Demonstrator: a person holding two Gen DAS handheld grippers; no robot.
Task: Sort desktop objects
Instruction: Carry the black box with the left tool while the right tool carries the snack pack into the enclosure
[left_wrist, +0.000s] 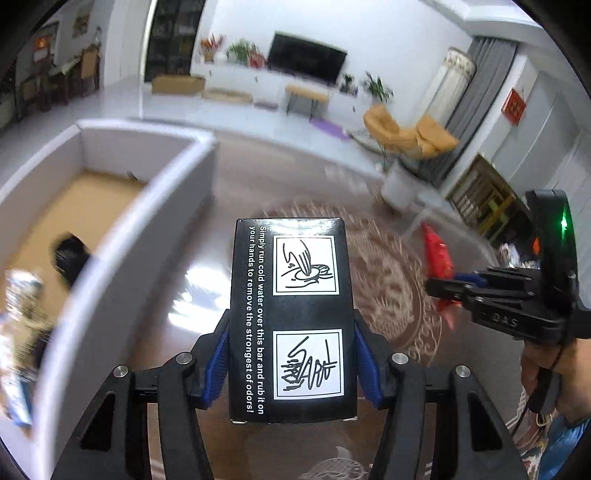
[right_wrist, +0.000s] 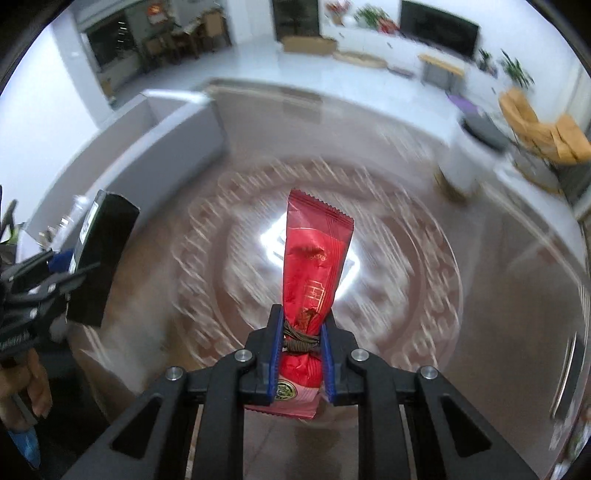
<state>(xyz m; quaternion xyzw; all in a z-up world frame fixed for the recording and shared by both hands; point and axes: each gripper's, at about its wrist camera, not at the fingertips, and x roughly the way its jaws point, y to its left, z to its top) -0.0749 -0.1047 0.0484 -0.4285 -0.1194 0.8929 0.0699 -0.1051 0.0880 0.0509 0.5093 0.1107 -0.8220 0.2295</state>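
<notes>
My left gripper (left_wrist: 291, 350) is shut on a black box (left_wrist: 291, 295) with white print and two line drawings, held above the brown patterned table (left_wrist: 391, 280). My right gripper (right_wrist: 301, 347) is shut on a red snack packet (right_wrist: 314, 266), its blue pads pinching the packet's narrow waist. In the left wrist view the right gripper (left_wrist: 437, 288) shows at the right with the red packet (left_wrist: 437, 254). The right wrist view has the left gripper (right_wrist: 59, 273) at its left edge, gripping the black box (right_wrist: 101, 258).
An open grey-walled cardboard box (left_wrist: 122, 236) stands on the table's left, with a dark object (left_wrist: 70, 258) and a shiny wrapper (left_wrist: 18, 325) inside. The same box (right_wrist: 155, 147) appears in the right wrist view. A hand (left_wrist: 554, 373) holds the right gripper's handle. A white container (right_wrist: 461, 162) stands far right.
</notes>
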